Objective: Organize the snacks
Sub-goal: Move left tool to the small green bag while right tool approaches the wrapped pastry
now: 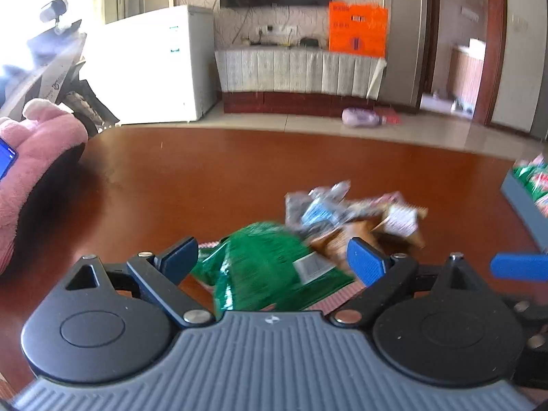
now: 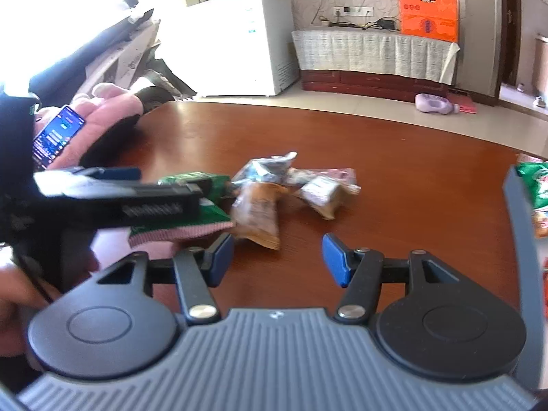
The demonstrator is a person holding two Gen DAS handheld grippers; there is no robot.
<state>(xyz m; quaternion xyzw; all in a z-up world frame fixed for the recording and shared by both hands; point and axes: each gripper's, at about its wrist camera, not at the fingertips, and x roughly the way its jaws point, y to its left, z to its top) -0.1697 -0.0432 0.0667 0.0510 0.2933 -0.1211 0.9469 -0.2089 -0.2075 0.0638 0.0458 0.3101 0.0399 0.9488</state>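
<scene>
Packets: a small heap of loose snacks lies on the bare brown worktop point(image 2: 411, 178), towards its near edge – a green packet point(image 1: 270, 267), a brown packet point(image 2: 255, 212), a silvery packet point(image 2: 270, 167) and a pale packet point(image 2: 322, 191), touching or overlapping one another
Green packet, lie: it sits right in front of the left gripper point(image 1: 274, 260), in the gap between the two fingers, with its long axis running roughly across that gap; a pink ribbed edge shows under it
Left fingers: spread wide; the green packet is between them, but no pad looks pressed against it, so I judge it not held
Right fingers: the right gripper point(image 2: 277, 260) stands about half open with only bare worktop between the pads; it holds nothing
Right gripper, bearing: the brown packet lies just ahead and a little to the left of its fingers, long axis pointing roughly away from the camera; the pale packet is ahead, slightly right
Nearer hand: the left one for the green packet, by a clear margin; the right one for the brown and pale packets
Container: a grey bin point(image 2: 520, 226) stands at the right edge of the worktop, well apart from the heap
Bin contents: green and red packets show over its wall; how many I cannot tell
Likely next: close the left fingers on the green packet, then carry it rightwards to the bin
Far-left corner: a pink plush toy point(image 1: 37, 157) and a phone point(image 2: 56, 135), no part of the sorting
</scene>
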